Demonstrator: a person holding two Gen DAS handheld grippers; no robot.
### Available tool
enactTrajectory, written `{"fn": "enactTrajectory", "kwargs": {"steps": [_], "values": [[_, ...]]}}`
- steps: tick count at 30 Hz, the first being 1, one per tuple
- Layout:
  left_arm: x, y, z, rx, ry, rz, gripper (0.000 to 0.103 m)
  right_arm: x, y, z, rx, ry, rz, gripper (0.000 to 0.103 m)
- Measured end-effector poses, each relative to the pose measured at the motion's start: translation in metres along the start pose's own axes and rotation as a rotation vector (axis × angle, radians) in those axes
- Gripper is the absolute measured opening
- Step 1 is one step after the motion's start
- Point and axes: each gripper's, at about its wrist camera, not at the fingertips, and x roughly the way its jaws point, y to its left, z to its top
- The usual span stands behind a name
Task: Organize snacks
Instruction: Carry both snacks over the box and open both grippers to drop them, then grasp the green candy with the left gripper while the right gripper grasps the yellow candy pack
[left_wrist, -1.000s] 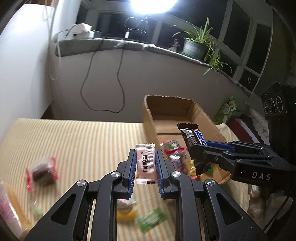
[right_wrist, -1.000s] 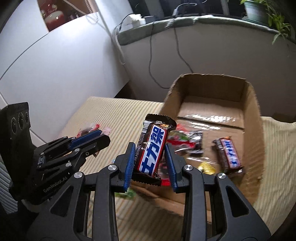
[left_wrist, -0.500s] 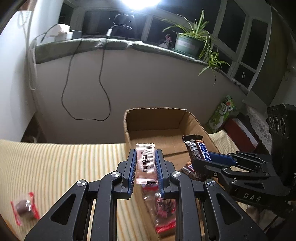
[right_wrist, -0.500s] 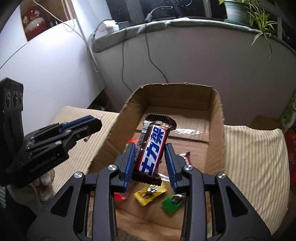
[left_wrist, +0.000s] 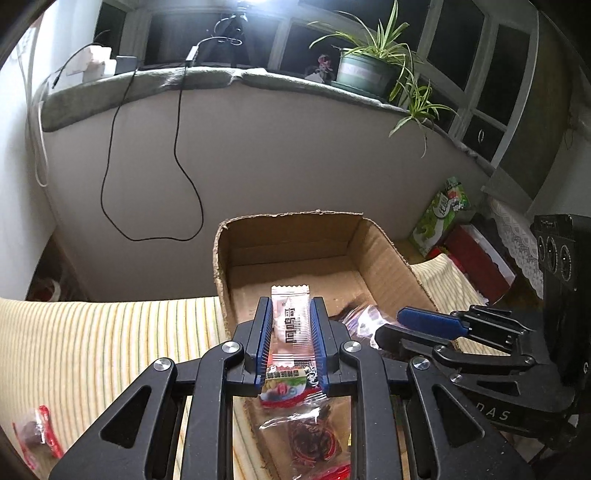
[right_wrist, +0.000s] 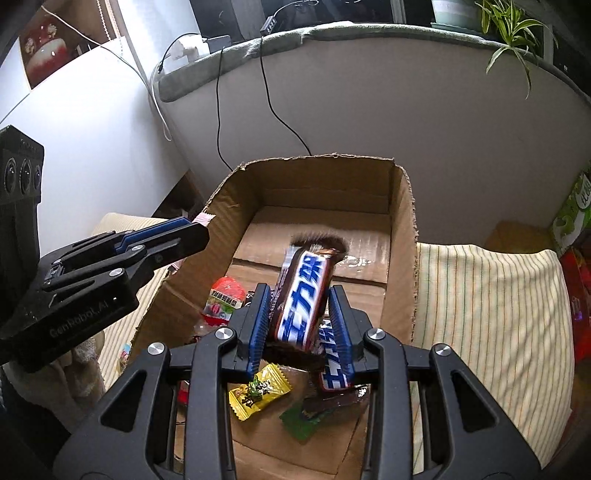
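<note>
A pink snack sachet (left_wrist: 290, 320) is clamped upright between the nearly closed fingers of the left gripper (left_wrist: 290, 332), over the cardboard box (left_wrist: 388, 254) near its left wall. A chocolate bar (right_wrist: 303, 295) is pinched by the partly open right gripper (right_wrist: 301, 325) above the wrapped snacks (right_wrist: 258, 391) lying in the box, which is carried by a striped cushion (left_wrist: 103, 332).
</note>
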Motion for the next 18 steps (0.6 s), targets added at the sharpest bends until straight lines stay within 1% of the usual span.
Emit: {"fn": "enactTrajectory", "kwargs": {"steps": [3,4,5,6,7,8,13,18], "values": [[0.000,-0.002,0.001,0.004,0.001,0.001,0.025,-0.002,0.000,0.001,-0.002,-0.006,-0.003,0.034],[-0.001,-0.002,0.001,0.005,0.000,0.002,0.030,-0.002,-0.001,0.001,-0.003,-0.006,-0.005,0.035],[-0.002,-0.002,0.001,0.004,-0.001,0.003,0.033,-0.002,-0.001,0.001,-0.004,-0.007,-0.006,0.041],[-0.003,-0.002,0.001,0.003,-0.004,0.004,0.039,-0.003,0.000,0.001,-0.006,-0.010,-0.008,0.046],[-0.005,-0.002,0.001,0.003,-0.008,0.005,0.040,-0.004,0.000,0.001,-0.009,-0.015,-0.010,0.054],[-0.006,-0.002,0.001,0.004,-0.012,0.008,0.040,-0.005,0.000,0.000,-0.011,-0.020,-0.011,0.058],[-0.016,0.002,0.000,-0.007,-0.023,0.010,0.040,-0.011,0.005,-0.002,-0.016,-0.028,-0.011,0.059],[-0.032,0.007,-0.003,-0.018,-0.037,0.012,0.040,-0.022,0.012,-0.004,-0.018,-0.044,0.001,0.063]]}}
